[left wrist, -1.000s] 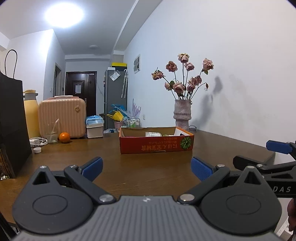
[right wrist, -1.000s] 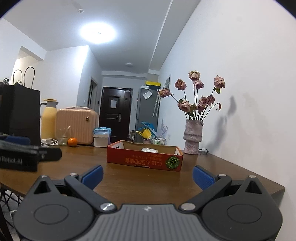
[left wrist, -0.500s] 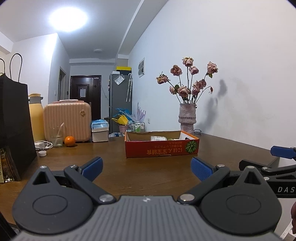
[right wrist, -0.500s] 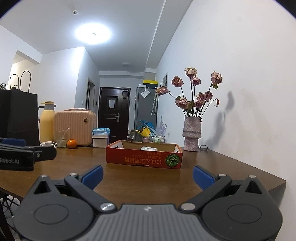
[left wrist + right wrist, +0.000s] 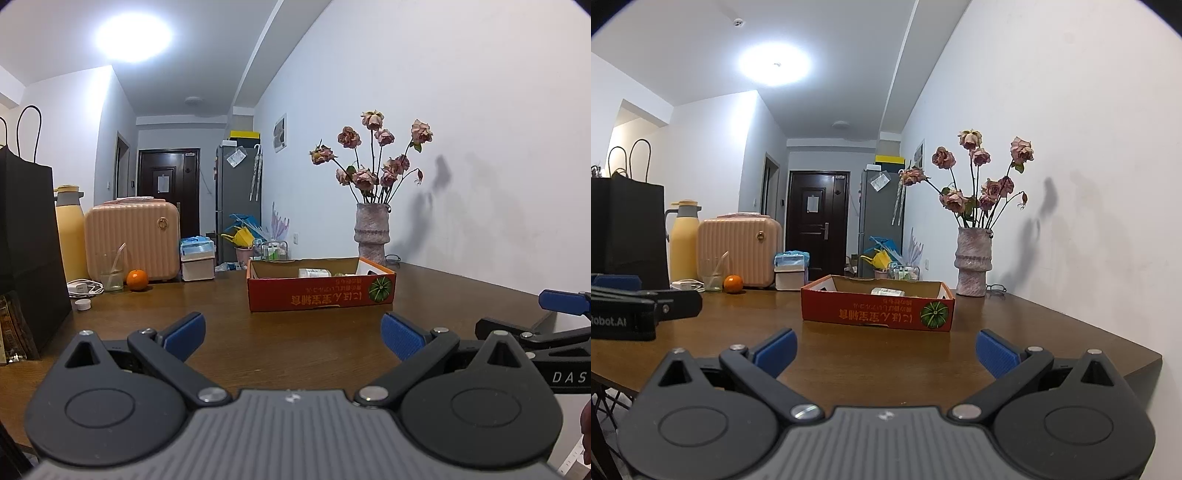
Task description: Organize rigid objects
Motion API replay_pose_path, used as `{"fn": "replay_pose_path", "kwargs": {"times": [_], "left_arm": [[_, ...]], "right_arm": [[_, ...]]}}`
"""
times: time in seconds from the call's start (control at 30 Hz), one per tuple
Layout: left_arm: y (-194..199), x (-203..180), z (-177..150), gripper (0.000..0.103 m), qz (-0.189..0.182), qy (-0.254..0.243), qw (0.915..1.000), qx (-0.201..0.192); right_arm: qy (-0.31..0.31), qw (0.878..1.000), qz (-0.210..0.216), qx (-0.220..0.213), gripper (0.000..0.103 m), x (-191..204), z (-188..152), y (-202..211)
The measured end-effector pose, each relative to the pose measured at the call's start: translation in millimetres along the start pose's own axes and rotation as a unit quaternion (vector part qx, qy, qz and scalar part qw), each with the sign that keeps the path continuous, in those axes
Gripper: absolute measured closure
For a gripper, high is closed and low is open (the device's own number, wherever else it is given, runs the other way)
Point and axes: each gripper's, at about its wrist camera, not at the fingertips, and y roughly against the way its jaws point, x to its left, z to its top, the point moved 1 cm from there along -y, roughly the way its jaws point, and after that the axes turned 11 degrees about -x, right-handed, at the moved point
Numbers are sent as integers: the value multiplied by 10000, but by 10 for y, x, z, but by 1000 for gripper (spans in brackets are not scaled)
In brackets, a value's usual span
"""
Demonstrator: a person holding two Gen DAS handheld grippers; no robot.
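Note:
A shallow red cardboard box (image 5: 320, 295) sits mid-table; it also shows in the right wrist view (image 5: 877, 312). A white bottle (image 5: 314, 273) lies inside it, also visible in the right wrist view (image 5: 887, 291); the rest of its contents are hidden by the wall. My left gripper (image 5: 293, 332) is open and empty, held low over the near table edge. My right gripper (image 5: 885, 349) is open and empty beside it, to the right. An orange (image 5: 137, 279) sits at the far left.
A vase of dried roses (image 5: 372, 236) stands behind the box by the wall. At the left stand a black paper bag (image 5: 26, 258), a yellow flask (image 5: 70, 236), a peach case (image 5: 133, 238), a glass (image 5: 111, 273), a charger (image 5: 83, 287) and a white cap (image 5: 82, 305).
Both grippers have tilted and lowered slightly, so the box and table sit lower in view. Both stay open and empty.

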Motion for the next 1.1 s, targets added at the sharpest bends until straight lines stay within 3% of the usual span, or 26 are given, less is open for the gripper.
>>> {"fn": "replay_pose_path", "kwargs": {"times": [1.1], "left_arm": [[-14, -29, -11, 0, 43, -37, 10000, 27]], "right_arm": [[-106, 9999, -35, 37, 0, -22, -7, -6]]}}
